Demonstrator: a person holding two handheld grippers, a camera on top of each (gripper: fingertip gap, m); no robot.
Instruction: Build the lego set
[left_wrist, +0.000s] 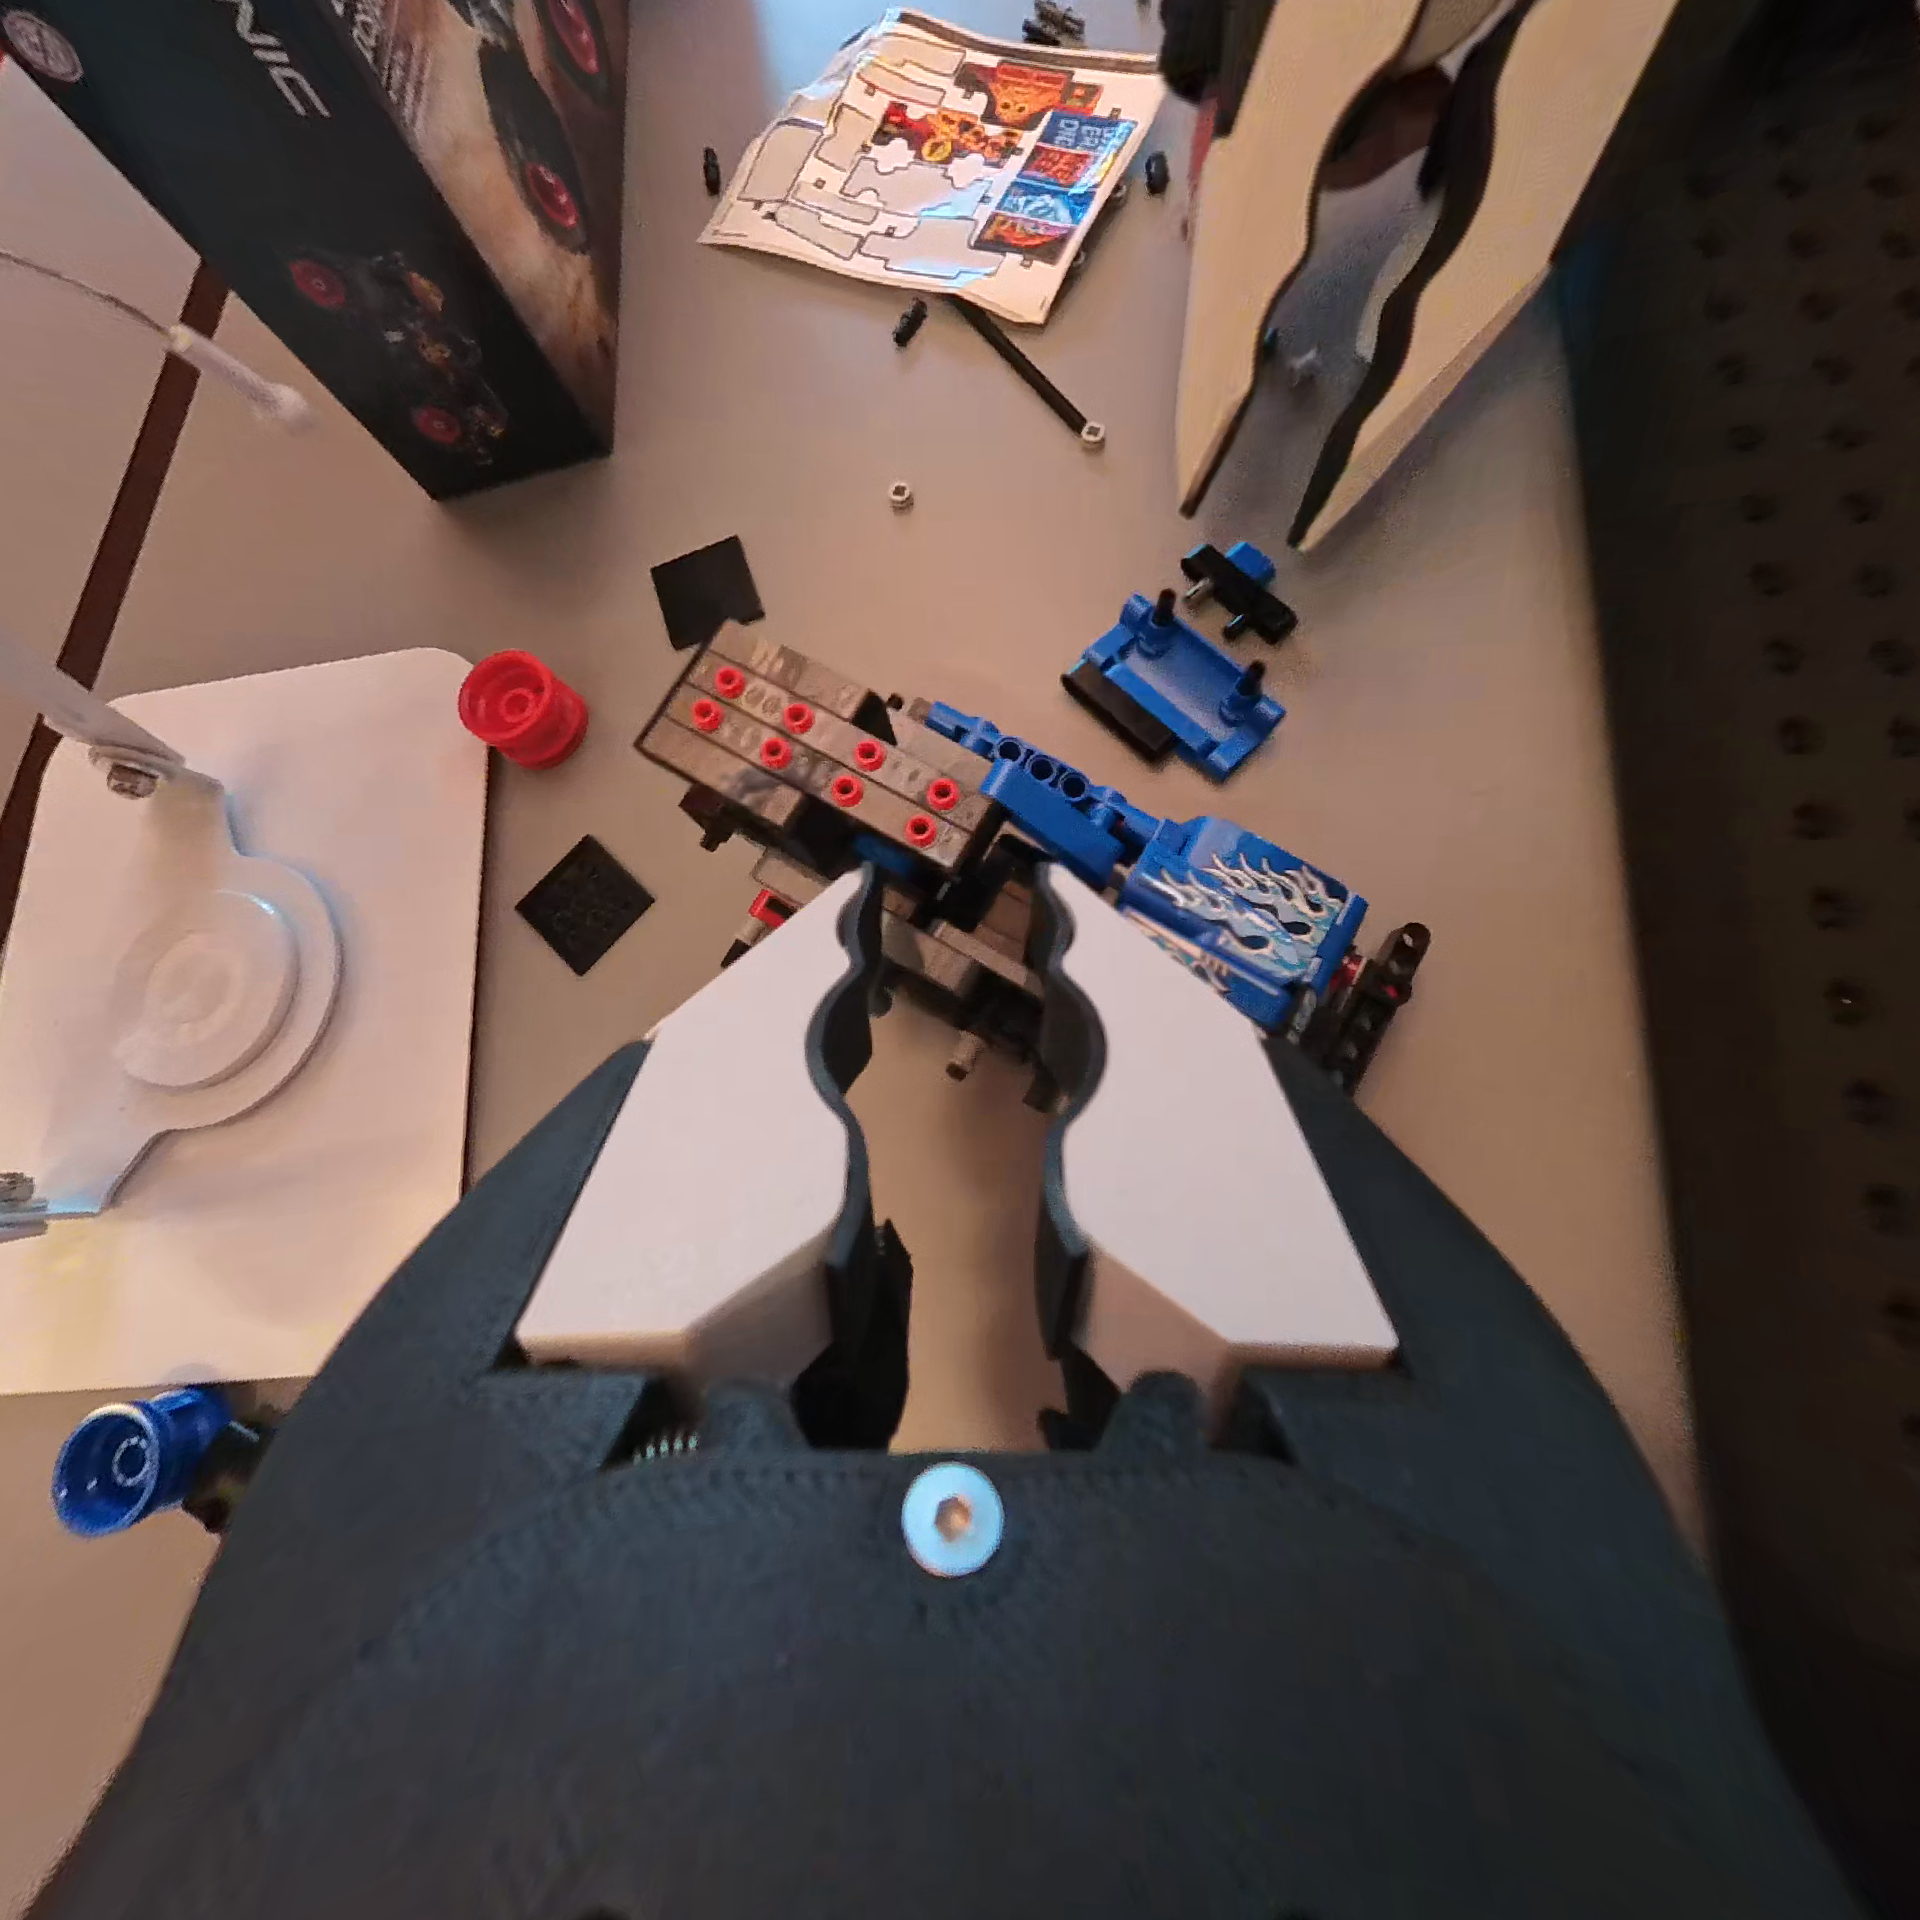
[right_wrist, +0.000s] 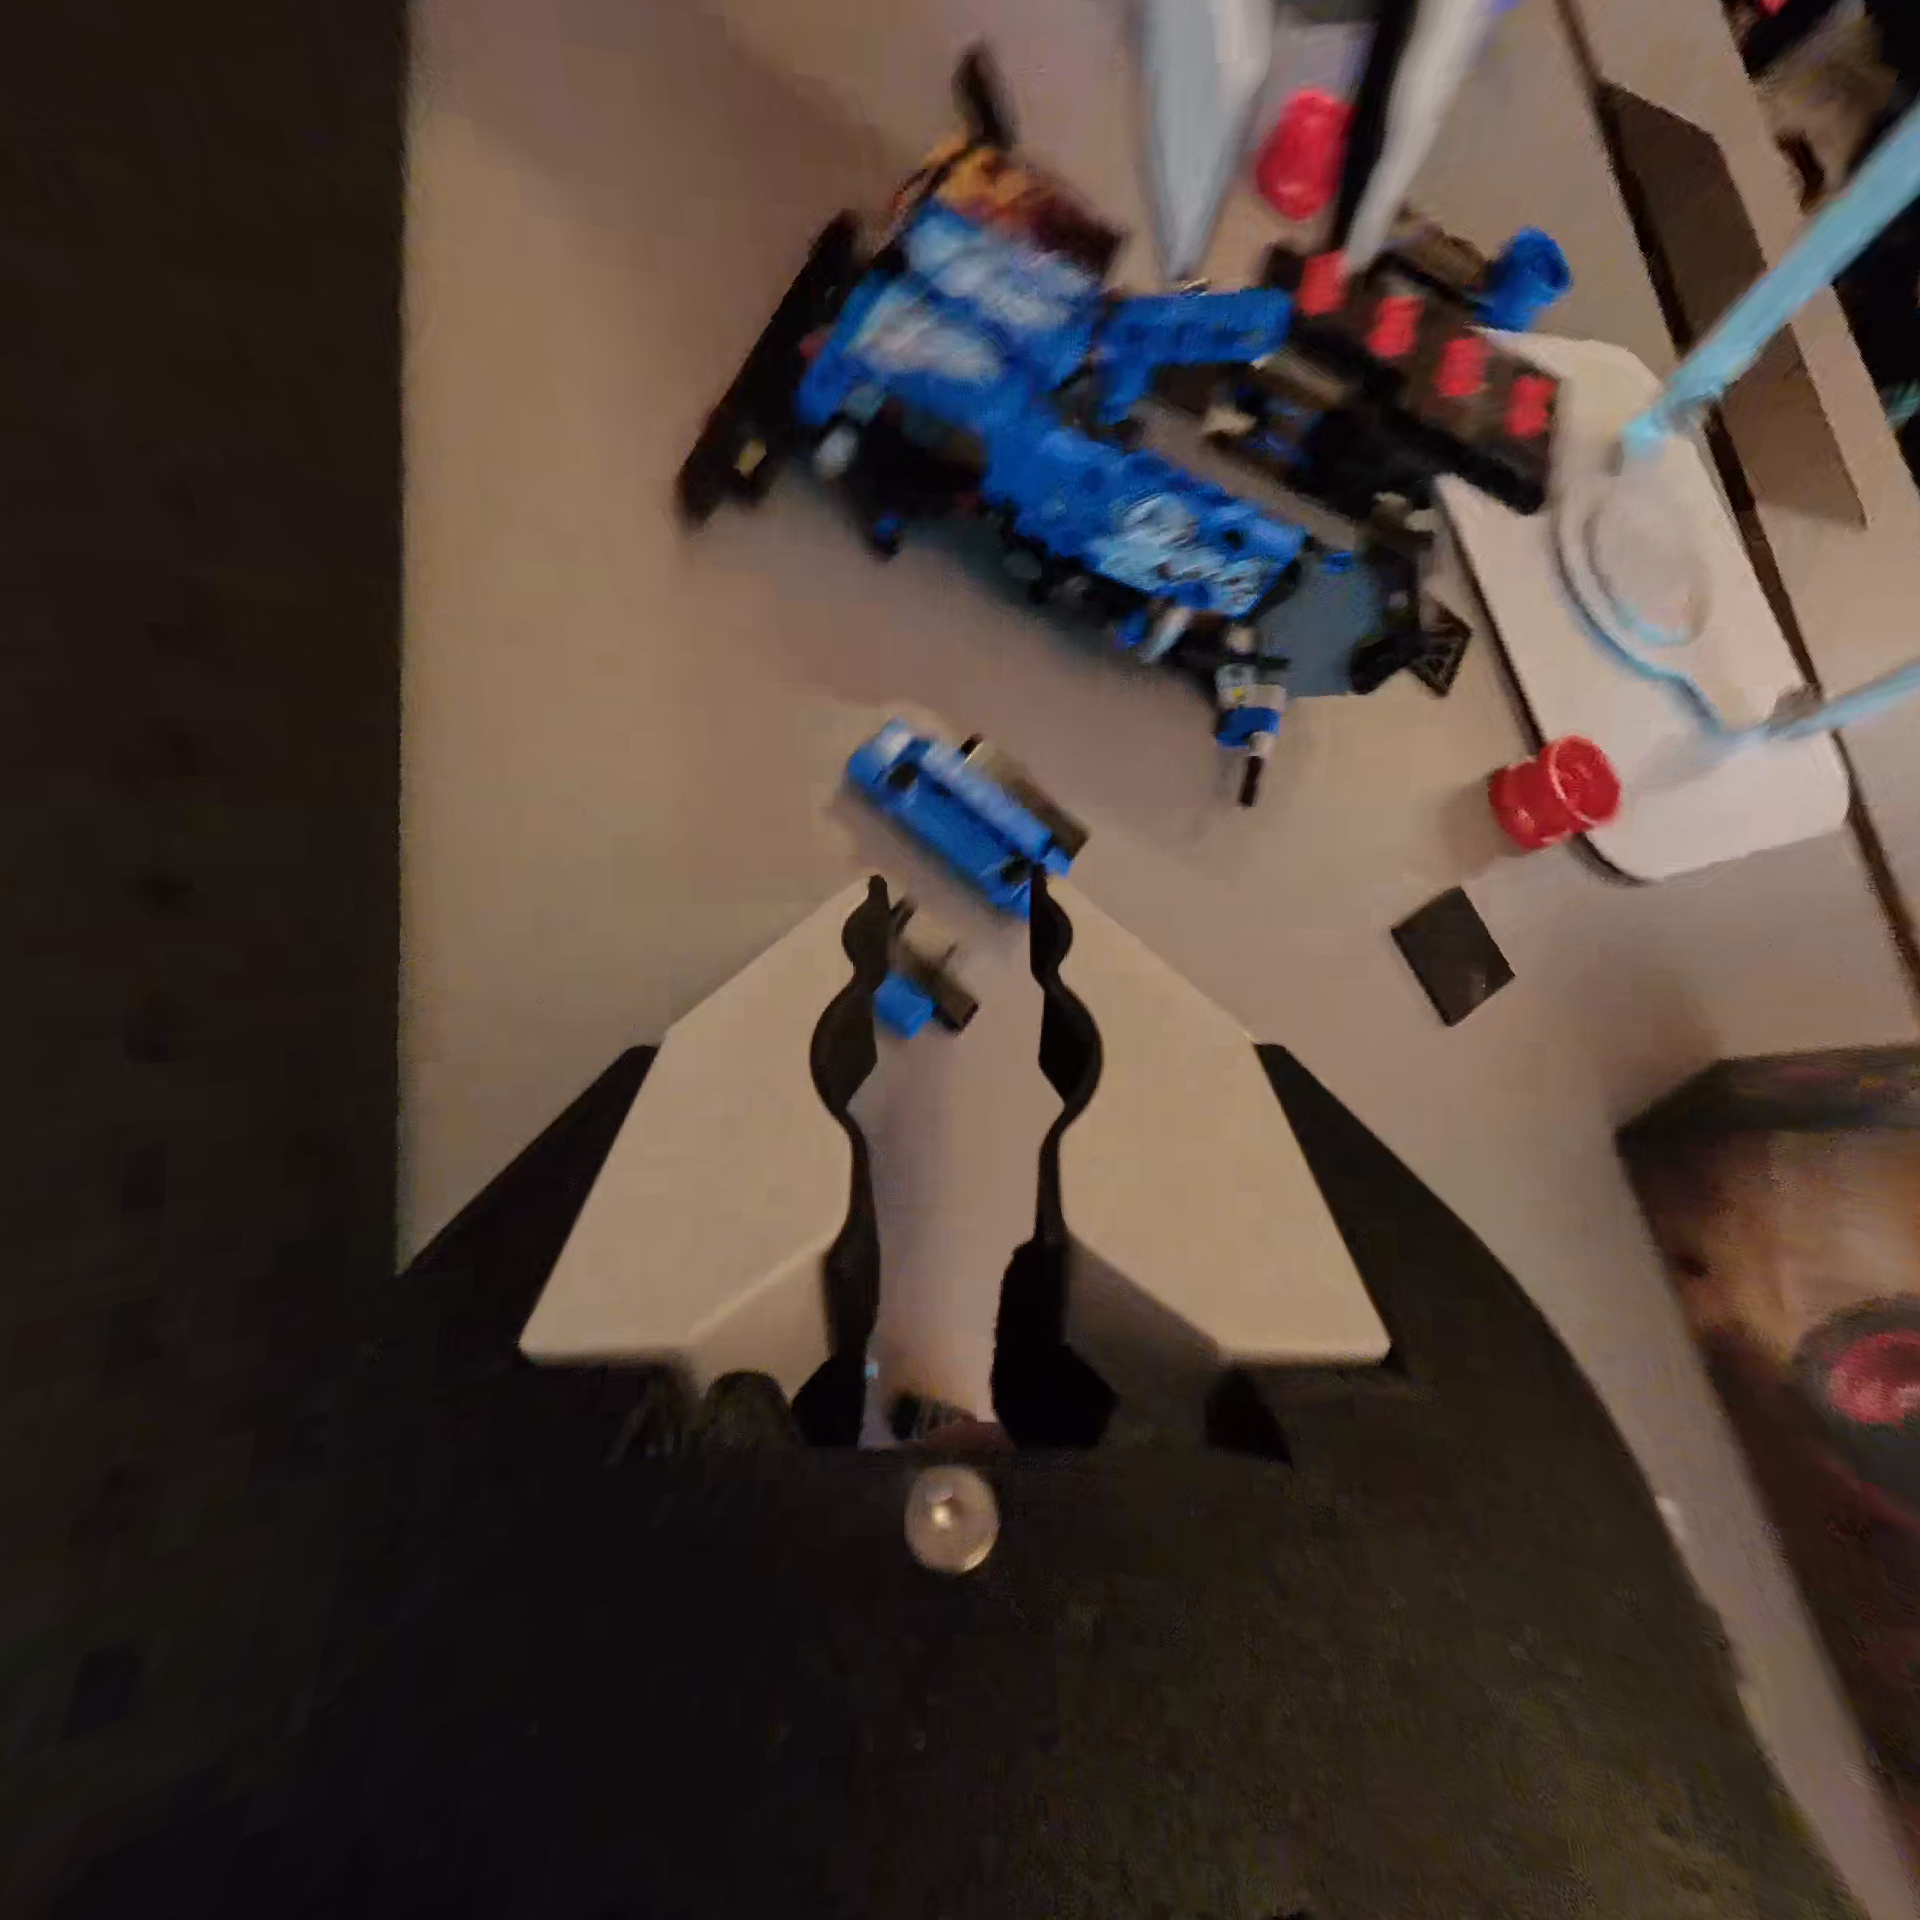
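Note:
The half-built blue and black lego model (left_wrist: 1236, 904) lies in the middle of the table, with a grey plate of red pins (left_wrist: 821, 758) on top. My left gripper (left_wrist: 956, 883) is shut on its dark grey middle section, and one side looks raised off the table (right_wrist: 1039, 436). My right gripper (right_wrist: 958, 885) is open and empty. It hovers over a small blue and black piece (right_wrist: 914, 1003), which also shows in the left wrist view (left_wrist: 1242, 587). A blue panel piece (right_wrist: 961, 816) lies just past its fingertips. The right wrist view is blurred.
A red wheel hub (left_wrist: 523, 709) sits by a white stand base (left_wrist: 312, 1039). A blue hub (left_wrist: 125, 1465) lies near left. Two black tiles (left_wrist: 707, 587) (left_wrist: 585, 902), a black axle (left_wrist: 1023, 364), the sticker sheet (left_wrist: 935, 156) and the set's box (left_wrist: 343, 208) lie around. A dark perforated panel (left_wrist: 1766, 727) borders the right. Spacing between my two grippers at the tips: around 12 cm. The red wheel hub (left_wrist: 523, 709) is about 15 cm from my left fingertips. It turns up in the right wrist view (right_wrist: 1570, 768) as well.

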